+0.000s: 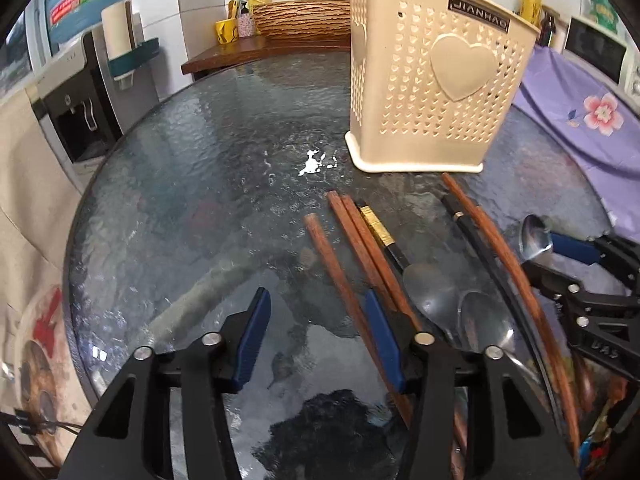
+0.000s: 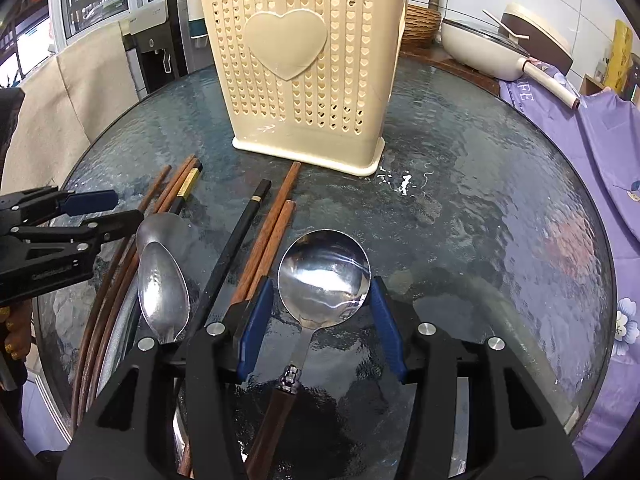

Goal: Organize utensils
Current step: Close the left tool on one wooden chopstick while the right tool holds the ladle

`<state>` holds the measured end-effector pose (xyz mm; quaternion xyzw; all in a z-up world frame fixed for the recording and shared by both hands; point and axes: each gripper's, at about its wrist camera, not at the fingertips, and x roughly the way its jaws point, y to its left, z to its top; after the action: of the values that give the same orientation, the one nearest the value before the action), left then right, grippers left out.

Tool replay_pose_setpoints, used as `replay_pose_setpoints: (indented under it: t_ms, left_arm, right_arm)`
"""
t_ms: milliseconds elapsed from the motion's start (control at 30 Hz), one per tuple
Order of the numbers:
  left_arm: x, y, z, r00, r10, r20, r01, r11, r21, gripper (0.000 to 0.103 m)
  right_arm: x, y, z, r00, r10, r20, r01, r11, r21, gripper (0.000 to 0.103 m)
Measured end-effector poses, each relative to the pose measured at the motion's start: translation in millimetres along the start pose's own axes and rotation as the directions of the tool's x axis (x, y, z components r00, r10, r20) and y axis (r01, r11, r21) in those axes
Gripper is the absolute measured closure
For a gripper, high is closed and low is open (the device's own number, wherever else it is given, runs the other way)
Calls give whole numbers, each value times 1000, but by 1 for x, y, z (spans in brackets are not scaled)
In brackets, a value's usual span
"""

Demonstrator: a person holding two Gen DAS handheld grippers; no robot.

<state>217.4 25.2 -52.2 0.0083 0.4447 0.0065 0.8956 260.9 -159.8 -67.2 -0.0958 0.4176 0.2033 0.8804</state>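
Note:
A cream perforated utensil holder [image 1: 432,80] [image 2: 304,72] stands upright at the back of the round glass table [image 1: 200,200]. Brown and black chopsticks [image 1: 368,248] [image 2: 256,240] and two oval steel spoons [image 1: 432,296] [image 2: 162,288] lie loose in front of it. My left gripper [image 1: 316,294] [image 2: 126,207] is open low over the table. One brown chopstick [image 1: 332,276] lies just inside its right finger, untouched by the pads. My right gripper [image 2: 320,280] [image 1: 546,254] is shut on the bowl of a round steel spoon [image 2: 324,272] [image 1: 536,236]. The spoon's wooden handle points back under the gripper.
A purple floral cloth [image 1: 580,112] [image 2: 600,140] drapes over the table's right side. A water dispenser [image 1: 76,92] stands beyond the left edge. Behind the table is a wooden counter with a woven basin [image 1: 296,20] and a white pan [image 2: 480,44].

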Motion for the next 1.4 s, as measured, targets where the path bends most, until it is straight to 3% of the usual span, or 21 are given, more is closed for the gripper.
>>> replay_pose_setpoints:
  t_ms: [100,533,1067,1400]
  left_arm:
    - [-1,9,1,1000,-16,-13,15,1000,-16,67]
    - [15,-1,26,998,-29,-55,30,999,13,68]
    - [24,5,39,997,-43,-65,41,999,-24,92]
    - [30,7,45,996,-50,-72,49,998,-26,95]
  right_arm:
    - [0,-2,-1,1000,0,-7,0,1000,7,53]
    - [3,8,3,1000,-4,-19,4,1000,16,54]
    - [4,11,3,1000,-12,-2,12,1000,25,56]
    - [4,11,5,1000,-8,-1,8,1000,14,56]
